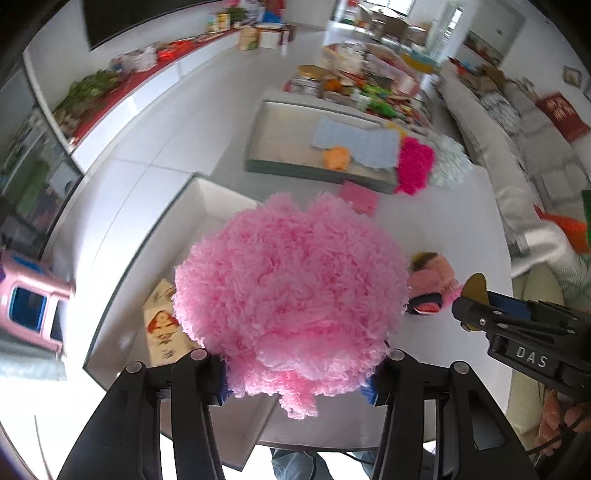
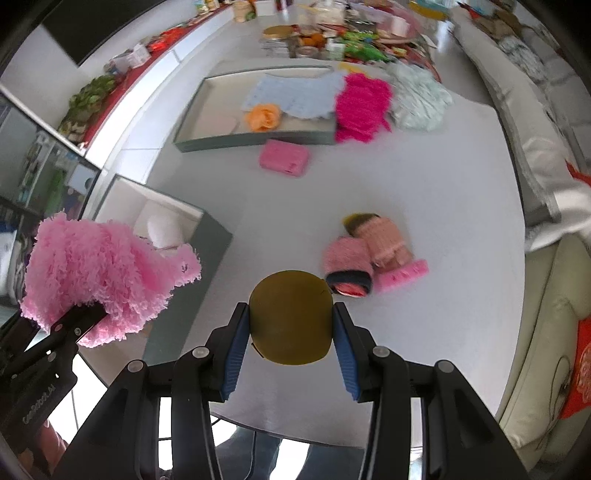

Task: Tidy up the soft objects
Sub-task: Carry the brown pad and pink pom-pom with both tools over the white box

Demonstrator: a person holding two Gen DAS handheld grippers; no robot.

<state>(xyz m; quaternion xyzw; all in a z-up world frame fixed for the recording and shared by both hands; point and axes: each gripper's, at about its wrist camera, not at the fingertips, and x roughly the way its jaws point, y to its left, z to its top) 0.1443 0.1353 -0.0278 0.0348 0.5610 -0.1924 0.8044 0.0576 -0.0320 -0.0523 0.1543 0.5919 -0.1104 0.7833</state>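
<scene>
White tabletop (image 2: 424,184) carries a doll (image 2: 373,251); left gripper (image 1: 295,373) clamps a fluffy pink cloth (image 1: 291,288); right gripper (image 2: 290,343) clamps an olive-brown ball (image 2: 290,317)

Bright, even daylight fills both views, strongest from windows (image 1: 452,22) at the upper right. The white bench (image 2: 424,206) glares softly. Fisheye bending curves every edge, dark corners vignette, and background clutter smears with motion blur.

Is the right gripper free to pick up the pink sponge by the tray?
Probably not yet: the right gripper is shut on an olive-green ball. The pink sponge itself lies uncovered on the table.
</scene>
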